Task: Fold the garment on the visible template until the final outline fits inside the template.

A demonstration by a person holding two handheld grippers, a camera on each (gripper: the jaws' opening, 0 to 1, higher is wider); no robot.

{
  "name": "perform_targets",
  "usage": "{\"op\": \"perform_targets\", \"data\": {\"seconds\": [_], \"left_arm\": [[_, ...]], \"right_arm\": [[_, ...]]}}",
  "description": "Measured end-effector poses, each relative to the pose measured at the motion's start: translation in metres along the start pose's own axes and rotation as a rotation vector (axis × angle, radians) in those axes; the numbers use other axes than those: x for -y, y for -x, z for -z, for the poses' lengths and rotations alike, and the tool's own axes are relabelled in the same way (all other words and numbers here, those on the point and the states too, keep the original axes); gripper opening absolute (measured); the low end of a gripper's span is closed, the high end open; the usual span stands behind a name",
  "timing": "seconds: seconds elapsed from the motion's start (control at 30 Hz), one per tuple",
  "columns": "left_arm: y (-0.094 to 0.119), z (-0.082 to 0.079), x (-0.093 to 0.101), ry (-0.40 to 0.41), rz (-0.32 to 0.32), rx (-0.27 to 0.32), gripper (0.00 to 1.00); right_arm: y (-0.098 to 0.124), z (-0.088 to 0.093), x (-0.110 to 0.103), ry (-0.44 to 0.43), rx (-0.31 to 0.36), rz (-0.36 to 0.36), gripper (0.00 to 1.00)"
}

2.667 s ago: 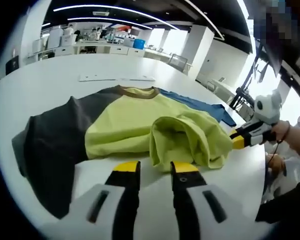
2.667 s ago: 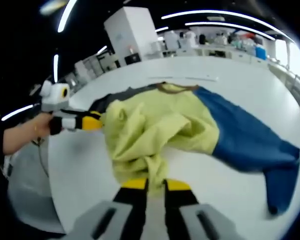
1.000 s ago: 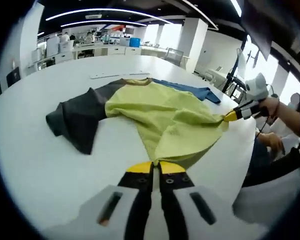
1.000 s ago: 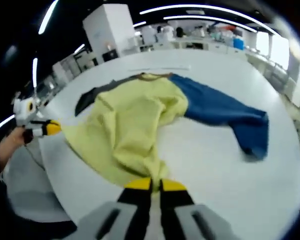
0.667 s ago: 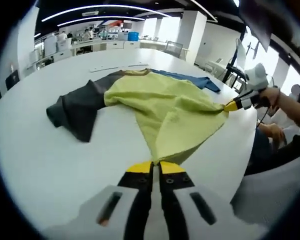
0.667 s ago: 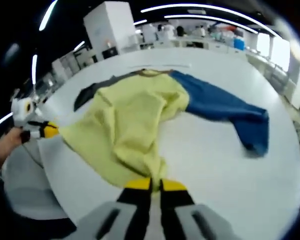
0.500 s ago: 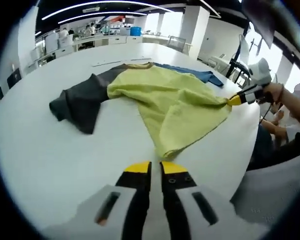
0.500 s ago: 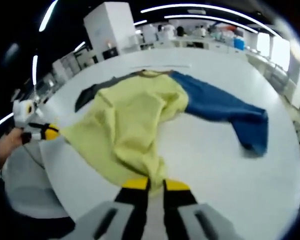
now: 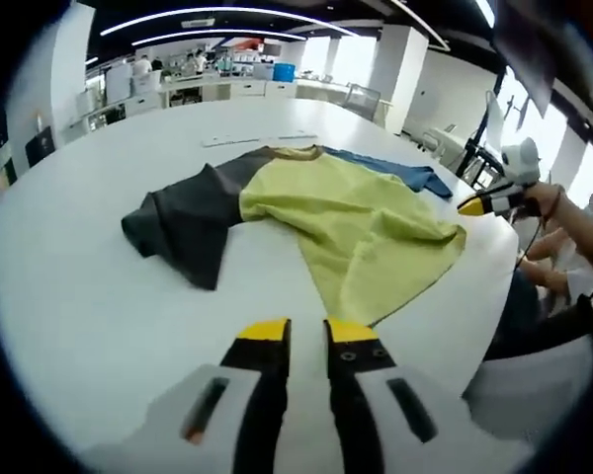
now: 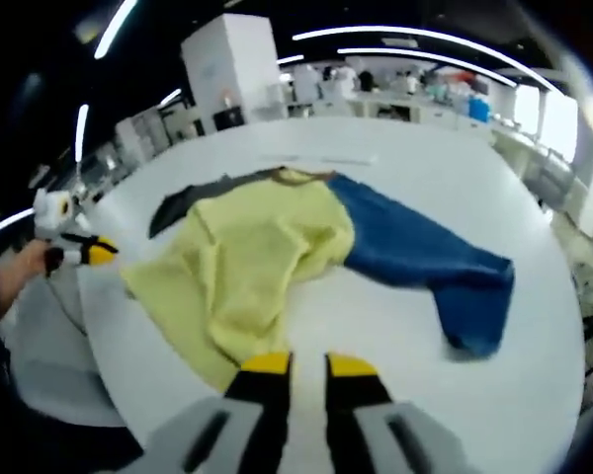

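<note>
Lying across the middle of the white table (image 9: 69, 296), the garment (image 9: 356, 222) is spread out: yellow body centre frame, dark grey sleeve (image 9: 183, 222) at left, blue sleeve (image 10: 425, 262) at right of the right gripper view. Left gripper (image 9: 303, 331) at bottom centre, jaws slightly apart, holding nothing, just short of the hem. Right gripper (image 10: 302, 363) likewise parted and empty at the hem.

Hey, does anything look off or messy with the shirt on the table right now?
The shirt lies crooked and unfolded on the white table: its yellow body is rumpled, the blue sleeve sprawls outward, and the dark sleeve is bunched. Both claws are open, holding nothing.
</note>
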State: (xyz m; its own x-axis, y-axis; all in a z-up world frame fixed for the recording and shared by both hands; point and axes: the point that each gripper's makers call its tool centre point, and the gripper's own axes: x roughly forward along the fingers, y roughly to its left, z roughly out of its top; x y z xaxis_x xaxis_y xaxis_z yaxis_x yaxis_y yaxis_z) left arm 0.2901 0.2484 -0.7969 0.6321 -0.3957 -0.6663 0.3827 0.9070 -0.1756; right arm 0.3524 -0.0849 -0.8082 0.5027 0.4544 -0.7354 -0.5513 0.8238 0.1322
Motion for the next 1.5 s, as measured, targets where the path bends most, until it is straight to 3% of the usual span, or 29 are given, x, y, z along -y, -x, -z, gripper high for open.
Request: {"op": "perform_targets", "data": {"seconds": [0.17,0.47,0.7,0.9,1.2,1.37,1.5], "left_arm": [[-0.014,-0.001,0.004,0.033,0.006,-0.017,0.10],[-0.034,0.007,0.010,0.097,0.030,-0.052,0.10],[-0.033,0.016,0.016,0.094,0.039,-0.065,0.10],[-0.032,0.021,0.027,0.058,0.041,-0.082,0.10],[-0.031,0.028,0.043,0.027,0.021,-0.098,0.09],[-0.030,0.036,0.045,0.034,0.020,-0.117,0.09],[-0.031,0.041,0.048,0.057,0.009,-0.124,0.09]], "right_arm": [[-0.010,0.001,-0.001,0.094,-0.033,-0.037,0.07],[-0.029,0.003,-0.011,0.173,-0.095,-0.135,0.08],[-0.035,0.012,-0.019,0.254,-0.150,-0.200,0.05],[-0.036,0.021,-0.020,0.318,-0.187,-0.205,0.04],[-0.037,0.019,-0.021,0.419,-0.180,-0.208,0.05],[-0.039,0.020,-0.025,0.486,-0.180,-0.255,0.01],[-0.041,0.020,-0.026,0.470,-0.185,-0.271,0.00]]}}
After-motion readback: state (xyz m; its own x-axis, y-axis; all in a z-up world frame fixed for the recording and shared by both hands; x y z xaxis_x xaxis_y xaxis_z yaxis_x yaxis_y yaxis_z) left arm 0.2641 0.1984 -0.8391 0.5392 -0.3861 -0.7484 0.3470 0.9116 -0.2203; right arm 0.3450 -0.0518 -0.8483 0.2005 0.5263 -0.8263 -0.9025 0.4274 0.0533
